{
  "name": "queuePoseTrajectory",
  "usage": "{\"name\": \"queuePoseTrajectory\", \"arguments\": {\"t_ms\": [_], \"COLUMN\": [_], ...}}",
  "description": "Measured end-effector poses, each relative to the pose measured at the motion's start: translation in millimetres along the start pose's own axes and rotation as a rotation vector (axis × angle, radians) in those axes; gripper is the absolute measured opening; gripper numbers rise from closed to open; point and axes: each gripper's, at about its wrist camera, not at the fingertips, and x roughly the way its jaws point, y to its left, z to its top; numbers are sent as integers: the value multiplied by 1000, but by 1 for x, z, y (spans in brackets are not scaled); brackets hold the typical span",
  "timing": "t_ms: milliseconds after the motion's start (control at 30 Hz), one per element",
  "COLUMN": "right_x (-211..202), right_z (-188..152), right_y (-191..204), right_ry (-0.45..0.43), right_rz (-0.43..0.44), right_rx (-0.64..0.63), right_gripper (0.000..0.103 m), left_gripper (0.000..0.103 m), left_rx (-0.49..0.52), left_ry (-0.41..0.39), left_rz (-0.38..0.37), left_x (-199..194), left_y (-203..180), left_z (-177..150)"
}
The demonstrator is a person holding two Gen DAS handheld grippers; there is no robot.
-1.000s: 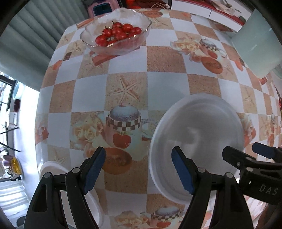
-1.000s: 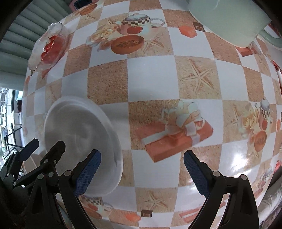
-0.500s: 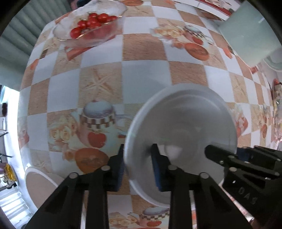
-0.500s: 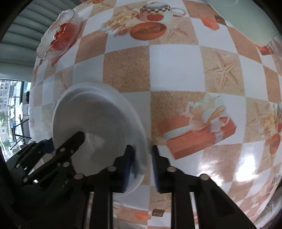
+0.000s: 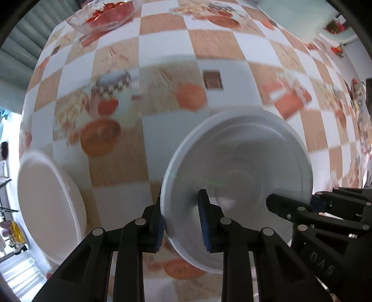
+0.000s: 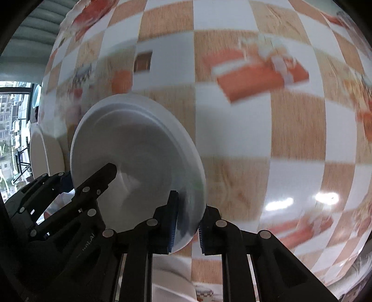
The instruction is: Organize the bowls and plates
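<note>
1. The white bowl (image 5: 241, 167) you hold is plain and glossy, round, with a broad flat rim and stepped rings down to a shallow well. No marks or contents show on it.
2. It sits off the checkered tablecloth (image 5: 162, 46), tilted with its open face toward both cameras. The cloth behind it is motion-blurred, while the bowl and tongs read sharp.
3. Your left gripper (image 5: 181, 220) is clamped on the bowl's left rim: one blue pad (image 5: 204, 223) lies inside the well, the other is behind the rim on the outside.
4. Your right gripper (image 6: 186, 223) is clamped on the opposite rim. In the right wrist view its inner blue pad (image 6: 173, 220) presses the bowl's inner face, and the outer finger sits against the back of the rim.
5. Each gripper shows in the other's view: the right gripper (image 5: 325, 220) enters the left wrist view from the lower right, reaching to the bowl's right edge; the left gripper (image 6: 76, 192) enters the right wrist view from the lower left.
6. Both tools point forward over the table, side by side, bowl spanned between them.
7. A second white plate (image 5: 46, 197) lies on the cloth to the left of the held bowl, apart from it.
8. A glass bowl of cherry tomatoes (image 5: 104, 14) stands at the far edge of the table, well apart.
</note>
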Motion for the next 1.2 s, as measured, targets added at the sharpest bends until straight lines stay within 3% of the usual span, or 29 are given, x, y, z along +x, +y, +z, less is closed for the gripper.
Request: {"name": "queuePoseTrajectory", "arguments": {"t_ms": [400,567,667,867,1067,1200], "right_x": [13,16,-11,-41,-63,-62], "right_z": [-37,-49,-61,-76,-109,-146], "right_y": [-6,8,-5,-6,-8,-9], "right_ry": [10,-7,-29,-50,-46,-13], "right_rz": [-7,-21,-16,-5,-6,-15], "right_rx": [32,26,23,8,-1,4], "right_gripper": [17,18,18,18,18,19], "left_gripper": [28,28,28,28,28,28], "left_rx": [4,-3,-2,7,35,45], "left_ry": [10,8,-17,-59,-81,-54], "left_rz": [-4,2,6,12,-2,-15], "left_x": [1,-4,-14,-42,-79,-81], "left_y": [-13,-20,-22,-22,-35,-40], "left_z": [-83,-89,-75,-88,-116,-141]}}
